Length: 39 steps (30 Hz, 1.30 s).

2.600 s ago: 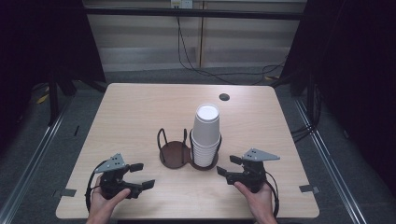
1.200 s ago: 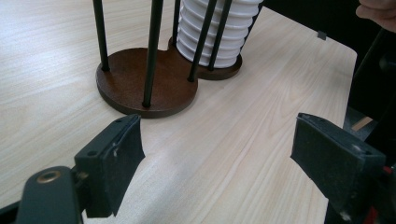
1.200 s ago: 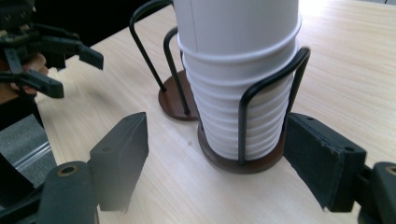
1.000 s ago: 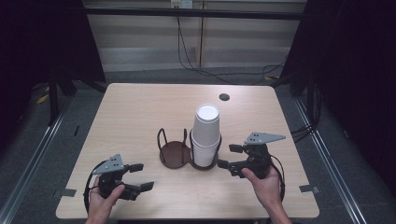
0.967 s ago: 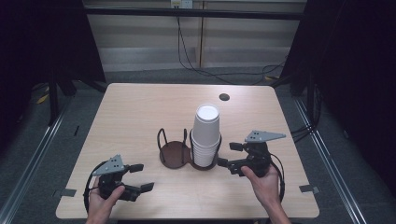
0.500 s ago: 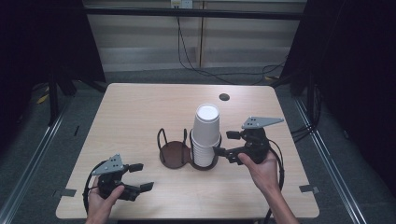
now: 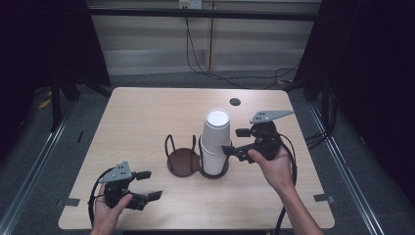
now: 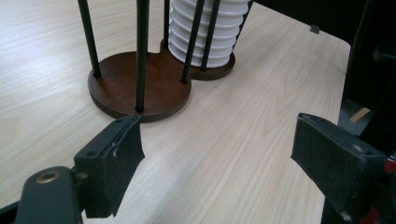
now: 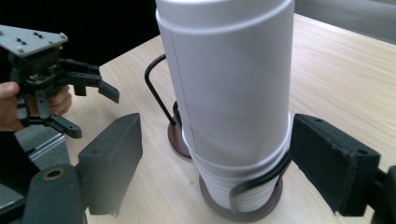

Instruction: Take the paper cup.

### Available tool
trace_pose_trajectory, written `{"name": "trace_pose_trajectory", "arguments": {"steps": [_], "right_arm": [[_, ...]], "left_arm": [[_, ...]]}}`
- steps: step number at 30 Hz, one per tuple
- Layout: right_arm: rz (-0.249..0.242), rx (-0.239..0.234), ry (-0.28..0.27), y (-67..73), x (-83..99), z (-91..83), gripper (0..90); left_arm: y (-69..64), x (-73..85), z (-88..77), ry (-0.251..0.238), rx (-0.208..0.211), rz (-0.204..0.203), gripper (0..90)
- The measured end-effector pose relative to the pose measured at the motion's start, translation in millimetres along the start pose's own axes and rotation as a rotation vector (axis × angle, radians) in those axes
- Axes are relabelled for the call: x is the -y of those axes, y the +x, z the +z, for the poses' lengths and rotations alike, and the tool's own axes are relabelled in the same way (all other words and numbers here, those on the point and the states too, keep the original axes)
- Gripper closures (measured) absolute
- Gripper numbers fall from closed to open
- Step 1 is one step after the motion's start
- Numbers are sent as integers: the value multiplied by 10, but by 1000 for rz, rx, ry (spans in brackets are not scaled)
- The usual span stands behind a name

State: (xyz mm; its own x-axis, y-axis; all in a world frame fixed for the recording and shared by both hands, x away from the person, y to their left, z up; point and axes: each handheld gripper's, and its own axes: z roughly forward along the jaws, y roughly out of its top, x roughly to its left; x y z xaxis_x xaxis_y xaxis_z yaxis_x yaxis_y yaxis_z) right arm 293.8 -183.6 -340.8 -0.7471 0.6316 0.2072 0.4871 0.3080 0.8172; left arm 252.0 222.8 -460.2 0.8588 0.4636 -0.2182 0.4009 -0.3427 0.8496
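Landmark: two-ring cup holder [image 7: 195, 161], near middle of bench [image 7: 147, 117], slightly toward person's side. Stack of cups [image 7: 216, 142] stands in holder's right ring; left ring vacant. Right gripper [image 7: 234, 142] just right of stack, jaws on either side of it. Left gripper [image 7: 149, 185] left of holder and nearer the person, well apart. Small round disc [image 7: 235, 102] behind holder, toward bench's far edge.

Cup holder [image 7: 188, 161] on wooden table [image 7: 137, 122]
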Motion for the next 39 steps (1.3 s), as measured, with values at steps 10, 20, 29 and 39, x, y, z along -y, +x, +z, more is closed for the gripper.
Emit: {"name": "trace_pose_trajectory", "arguments": {"steps": [10, 20, 29, 39], "right_arm": [[-23, -11, 47, -33, -199, 89, 166], [-43, -32, 103, -69, -427, 183, 164], [-73, -23, 147, -68, -611, 278, 165], [-82, -16, 183, -73, -662, 389, 175]], "left_arm": [[-3, -11, 17, 19, -5, 19, 161], [2, -8, 16, 23, -7, 14, 162], [6, -5, 11, 26, -8, 11, 162], [13, -4, 8, 31, -10, 12, 162]]}}
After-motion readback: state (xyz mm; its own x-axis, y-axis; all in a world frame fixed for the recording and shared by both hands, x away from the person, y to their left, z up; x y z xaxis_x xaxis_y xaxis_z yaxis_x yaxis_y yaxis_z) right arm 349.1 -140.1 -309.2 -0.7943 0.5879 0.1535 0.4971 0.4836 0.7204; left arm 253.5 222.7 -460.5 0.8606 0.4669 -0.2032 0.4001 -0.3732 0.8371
